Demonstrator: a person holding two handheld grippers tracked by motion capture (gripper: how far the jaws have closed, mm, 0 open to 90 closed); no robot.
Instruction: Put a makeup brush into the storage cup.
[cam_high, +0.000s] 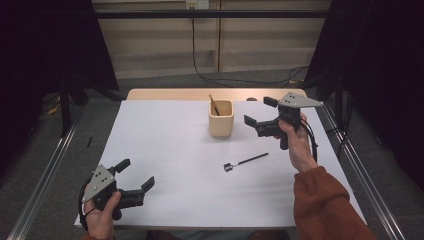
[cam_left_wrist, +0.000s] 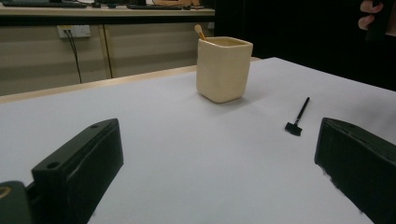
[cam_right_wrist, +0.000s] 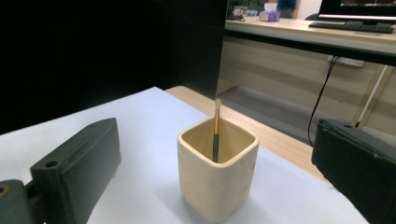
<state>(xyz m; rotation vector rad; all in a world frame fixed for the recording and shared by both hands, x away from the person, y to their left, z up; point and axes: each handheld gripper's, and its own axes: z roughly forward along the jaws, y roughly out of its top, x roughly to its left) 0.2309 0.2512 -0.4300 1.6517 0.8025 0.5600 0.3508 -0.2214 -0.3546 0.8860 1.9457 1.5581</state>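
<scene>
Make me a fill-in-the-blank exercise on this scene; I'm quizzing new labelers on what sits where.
1. The brush with the orange handle stands inside the ____.
2. The black brush lies flat on the ____.
3. The right tool has its jaws ____.
4. The left tool holds ____.

Missing words: cup; table; open; nothing.

No readable text, label, brand, number or sign appears on anything here.

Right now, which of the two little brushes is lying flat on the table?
The all-black brush, lying loose on the white tabletop in front of the cream cup. The other brush, with a tan handle, stands upright inside that cup.
</scene>
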